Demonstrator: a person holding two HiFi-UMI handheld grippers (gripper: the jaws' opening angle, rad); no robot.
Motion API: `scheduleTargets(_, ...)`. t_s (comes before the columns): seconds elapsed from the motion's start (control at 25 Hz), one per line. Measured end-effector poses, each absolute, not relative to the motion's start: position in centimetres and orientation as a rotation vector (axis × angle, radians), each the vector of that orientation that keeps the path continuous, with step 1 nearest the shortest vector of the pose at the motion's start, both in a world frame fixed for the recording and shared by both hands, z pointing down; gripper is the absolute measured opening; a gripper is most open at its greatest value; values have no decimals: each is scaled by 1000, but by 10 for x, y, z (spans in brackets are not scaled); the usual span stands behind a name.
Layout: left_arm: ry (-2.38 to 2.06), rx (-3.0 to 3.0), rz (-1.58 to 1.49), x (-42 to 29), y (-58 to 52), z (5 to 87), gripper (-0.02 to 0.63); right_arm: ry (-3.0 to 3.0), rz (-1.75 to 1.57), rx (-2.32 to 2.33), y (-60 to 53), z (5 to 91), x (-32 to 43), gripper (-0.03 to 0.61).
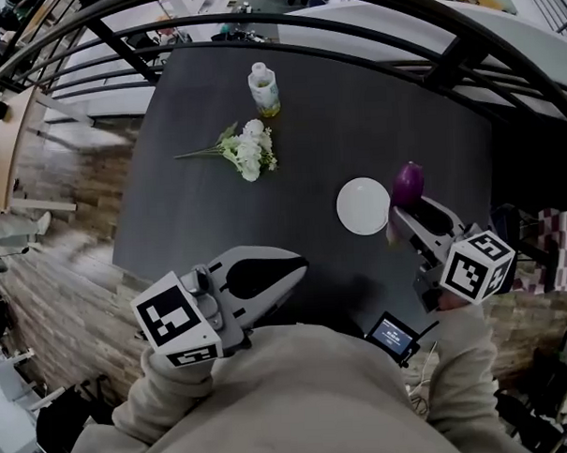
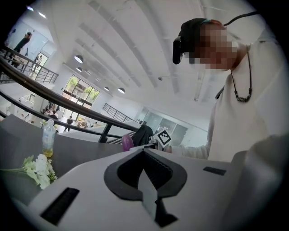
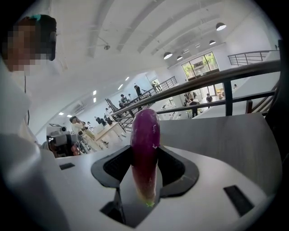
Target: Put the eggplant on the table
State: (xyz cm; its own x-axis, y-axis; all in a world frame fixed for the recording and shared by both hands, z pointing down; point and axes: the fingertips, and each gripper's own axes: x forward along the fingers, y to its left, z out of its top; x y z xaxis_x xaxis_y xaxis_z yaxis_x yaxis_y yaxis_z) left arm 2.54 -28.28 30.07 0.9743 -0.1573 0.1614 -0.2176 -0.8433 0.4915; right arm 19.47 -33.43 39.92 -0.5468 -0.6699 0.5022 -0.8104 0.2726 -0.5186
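A purple eggplant [image 1: 408, 183] stands upright between the jaws of my right gripper [image 1: 402, 211], which is shut on it at the right side of the dark table [image 1: 353, 105], just right of a white plate [image 1: 362, 205]. In the right gripper view the eggplant [image 3: 145, 135] rises straight up out of the gripper [image 3: 145, 158], green stem end down. My left gripper [image 1: 299, 264] is shut and holds nothing near the table's front edge. From the left gripper view, that gripper [image 2: 144, 151] has its tips together, and the eggplant [image 2: 127, 142] shows far behind them.
A bunch of white flowers [image 1: 247, 149] lies left of centre on the table, with a small bottle [image 1: 264, 89] of yellowish liquid behind it. A black railing [image 1: 284, 19] curves round the far side. A small lit screen [image 1: 392, 334] hangs at the person's chest.
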Motion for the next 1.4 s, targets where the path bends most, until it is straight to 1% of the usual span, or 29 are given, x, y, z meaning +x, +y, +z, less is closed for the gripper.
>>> scheduleTargets(0.28,-331,2553,166,10,-279,310,5,-2195,1176,1337,-340,472,199,195)
scheduleTargets(0.64,-416,2504,178,-7,-276,322,5,-2097,1224,1251,-349,535,195,195)
scheduleTargets(1.4,-493,2442,161,-19,-268,337,5,-1901,1261,1180,-351,616,201,196)
